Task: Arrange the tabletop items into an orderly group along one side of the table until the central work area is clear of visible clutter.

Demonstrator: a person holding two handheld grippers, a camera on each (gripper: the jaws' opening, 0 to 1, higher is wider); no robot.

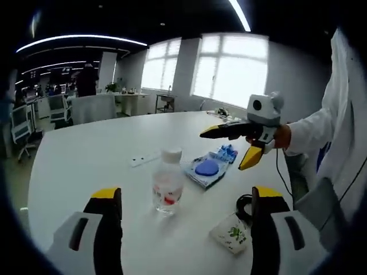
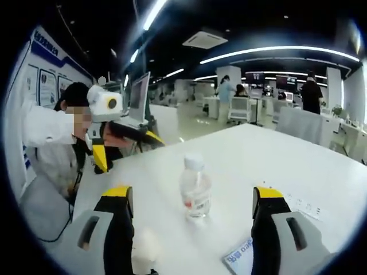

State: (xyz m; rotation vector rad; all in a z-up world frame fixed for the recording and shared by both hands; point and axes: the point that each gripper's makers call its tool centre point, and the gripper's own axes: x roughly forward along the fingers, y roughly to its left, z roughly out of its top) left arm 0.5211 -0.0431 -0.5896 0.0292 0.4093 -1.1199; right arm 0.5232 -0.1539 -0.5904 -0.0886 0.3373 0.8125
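A clear plastic bottle [image 1: 167, 184] with a white cap and red label stands upright on the white table [image 1: 86, 166], a short way ahead of my left gripper [image 1: 186, 193], which is open around empty air. Beyond the bottle lies a flat packet with a blue disc [image 1: 207, 167]. A small white packet with green print [image 1: 232, 232] lies near my right-hand jaw. The right gripper [image 1: 221, 151] hovers open above the table, held by a hand. In the right gripper view the same bottle [image 2: 195, 192] stands ahead of my open right gripper [image 2: 192, 193]; the left gripper [image 2: 133, 156] hovers open at the left.
A white strip [image 1: 144, 159] lies flat left of the bottle, and a black cable loop [image 1: 243, 206] sits by the small packet. A person in a white coat [image 1: 344, 126] stands at the table's edge. A printed packet [image 2: 241, 255] lies near my right jaws. Office desks and chairs [image 2: 241, 109] stand beyond.
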